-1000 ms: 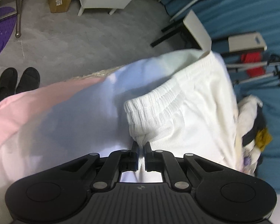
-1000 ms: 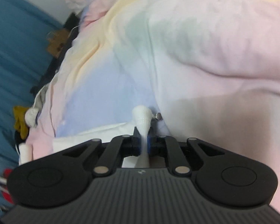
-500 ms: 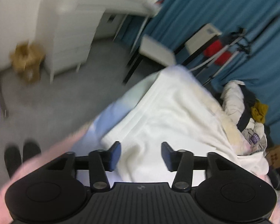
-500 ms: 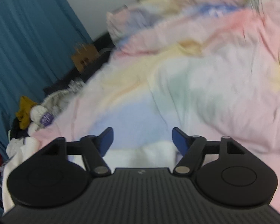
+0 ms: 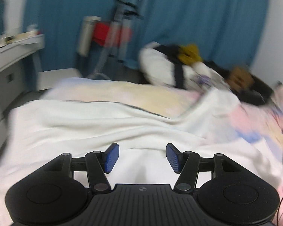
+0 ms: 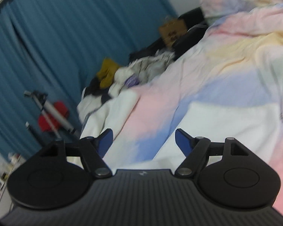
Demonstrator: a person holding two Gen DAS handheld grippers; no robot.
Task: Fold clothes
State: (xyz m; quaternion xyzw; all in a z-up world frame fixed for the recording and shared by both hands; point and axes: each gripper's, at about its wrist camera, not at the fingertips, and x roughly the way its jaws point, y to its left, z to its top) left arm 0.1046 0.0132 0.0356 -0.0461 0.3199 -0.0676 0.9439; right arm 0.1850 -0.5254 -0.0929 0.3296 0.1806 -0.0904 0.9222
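Observation:
A white garment [image 5: 96, 124] lies spread flat on the pastel bedsheet [image 5: 145, 94]. My left gripper [image 5: 142, 157] is open and empty, hovering just above the garment's near part. In the right wrist view the same white garment [image 6: 226, 124] lies on the pink, blue and yellow sheet [image 6: 235, 60]. My right gripper [image 6: 143, 141] is open and empty above the sheet, with the garment under its right finger. Both views are motion-blurred.
A pile of unfolded clothes [image 5: 181, 66] sits at the bed's far edge, also seen in the right wrist view [image 6: 122, 77]. Blue curtains [image 5: 179, 15], a tripod with something red [image 5: 113, 32] and a white desk [image 5: 11, 50] stand beyond the bed.
Both grippers were shut on the white garment a second ago. They have let it go, opened and lifted away, and both cameras have swung up toward the curtain.

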